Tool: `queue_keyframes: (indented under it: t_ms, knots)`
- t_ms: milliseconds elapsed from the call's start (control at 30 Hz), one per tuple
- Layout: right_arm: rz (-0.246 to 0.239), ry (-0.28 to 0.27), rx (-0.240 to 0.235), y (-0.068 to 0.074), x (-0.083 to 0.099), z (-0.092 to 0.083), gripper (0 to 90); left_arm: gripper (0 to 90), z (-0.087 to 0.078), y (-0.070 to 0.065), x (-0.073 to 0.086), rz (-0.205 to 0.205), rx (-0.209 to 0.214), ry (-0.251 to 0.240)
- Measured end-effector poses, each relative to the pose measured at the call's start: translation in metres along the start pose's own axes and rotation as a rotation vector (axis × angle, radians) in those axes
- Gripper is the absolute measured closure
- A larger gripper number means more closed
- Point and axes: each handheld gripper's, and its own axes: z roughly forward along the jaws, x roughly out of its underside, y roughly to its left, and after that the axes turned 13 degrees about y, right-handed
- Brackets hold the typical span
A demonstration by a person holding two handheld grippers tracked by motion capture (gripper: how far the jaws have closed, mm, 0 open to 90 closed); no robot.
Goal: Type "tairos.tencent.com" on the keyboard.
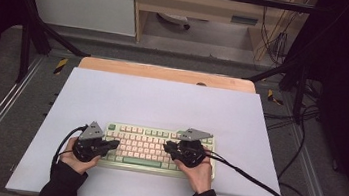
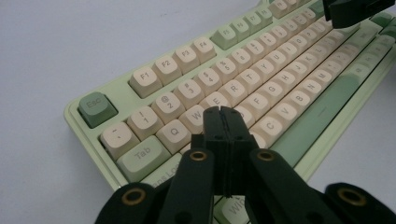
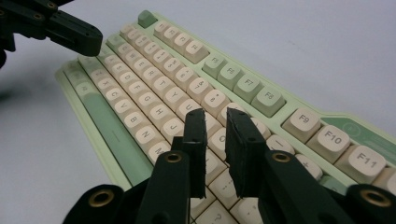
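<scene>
- keyboard (image 1: 158,150), green case with cream keys, lies flat on white sheet (image 1: 162,101), near its front edge
- left gripper (image 1: 112,144) over keyboard's left end, jaws closed together, nothing between, tips above Q/W/A keys
- right gripper (image 1: 169,147) over keyboard's right part, jaws a narrow gap apart, empty
- wooden tabletop edge (image 1: 165,73) behind sheet; cables (image 1: 272,190) trail right of keyboard
- nothing blocks keys

keyboard (image 2: 261,70) keycaps esc, tab, f1 (left end), f9, f10, f11
</scene>
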Motion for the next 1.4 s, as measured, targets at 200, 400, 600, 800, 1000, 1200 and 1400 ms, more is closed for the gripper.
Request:
queue_keyframes:
  t_ms: [200, 400, 600, 800, 1000, 1200, 1400]
  knots:
    - [-0.006, 0.012, -0.016, 0.005, -0.007, 0.012, 87.5, 90.0, -0.001, 0.0, 0.0, -0.001, -0.002, -0.006]
    - [-0.009, 0.018, -0.032, 0.007, -0.012, 0.021, 90.0, 90.0, -0.001, 0.001, 0.0, 0.0, -0.003, -0.005]
    - [-0.012, 0.038, -0.027, 0.006, -0.014, 0.029, 90.0, 90.0, -0.001, 0.0, 0.0, 0.0, -0.003, -0.005]
    - [-0.004, 0.052, -0.021, 0.005, -0.013, 0.034, 90.0, 90.0, -0.001, 0.0, 0.0, 0.001, -0.003, -0.004]
    - [-0.009, 0.058, -0.02, 0.004, -0.013, 0.036, 90.0, 90.0, -0.001, 0.0, 0.0, 0.002, -0.002, -0.004]
    - [-0.015, 0.062, -0.017, 0.005, -0.012, 0.036, 90.0, 90.0, -0.001, 0.0, 0.0, 0.002, -0.003, -0.005]
    - [-0.027, 0.031, -0.028, 0.007, -0.014, 0.023, 90.0, 90.0, -0.002, 0.0, 0.0, 0.001, -0.003, -0.009]
